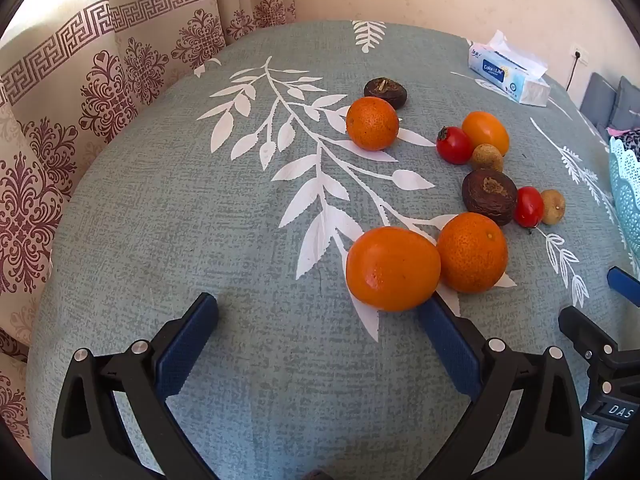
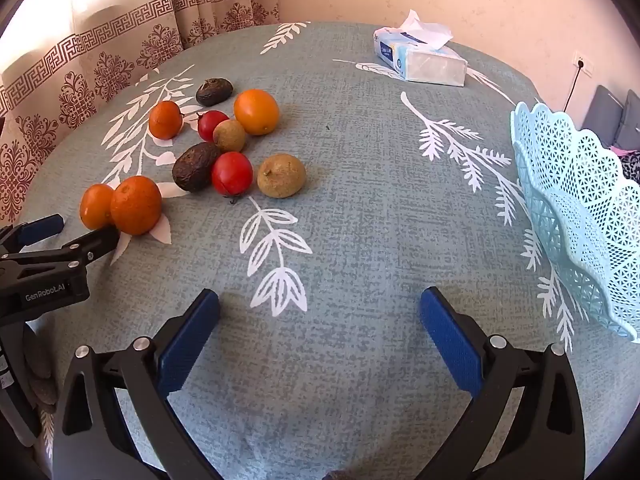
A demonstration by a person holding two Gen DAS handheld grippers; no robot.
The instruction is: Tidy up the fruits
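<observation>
Several fruits lie on the teal leaf-print tablecloth (image 1: pixel 248 208). Two oranges (image 1: pixel 392 268) (image 1: pixel 472 252) lie side by side nearest my left gripper (image 1: pixel 320 308), which is open with only cloth between its fingers. Its right fingertip (image 1: pixel 434 316) meets the lower edge of the nearer orange. Farther off lie another orange (image 1: pixel 372 123), a yellower one (image 1: pixel 485 132), two red tomatoes (image 1: pixel 454 145), two dark brown fruits (image 1: pixel 490 196) and two small tan fruits (image 1: pixel 487 158). My right gripper (image 2: pixel 320 298) is open over bare cloth, between the fruit cluster (image 2: pixel 232 173) and a light-blue lattice basket (image 2: pixel 576 208).
A tissue box (image 2: pixel 420 56) sits at the table's far side. Patterned curtains (image 1: pixel 60 120) hang behind the left edge. A wall socket (image 2: pixel 582 65) and grey cushions (image 2: pixel 608 114) lie beyond the basket. The left gripper (image 2: pixel 72 232) shows at the left edge of the right wrist view.
</observation>
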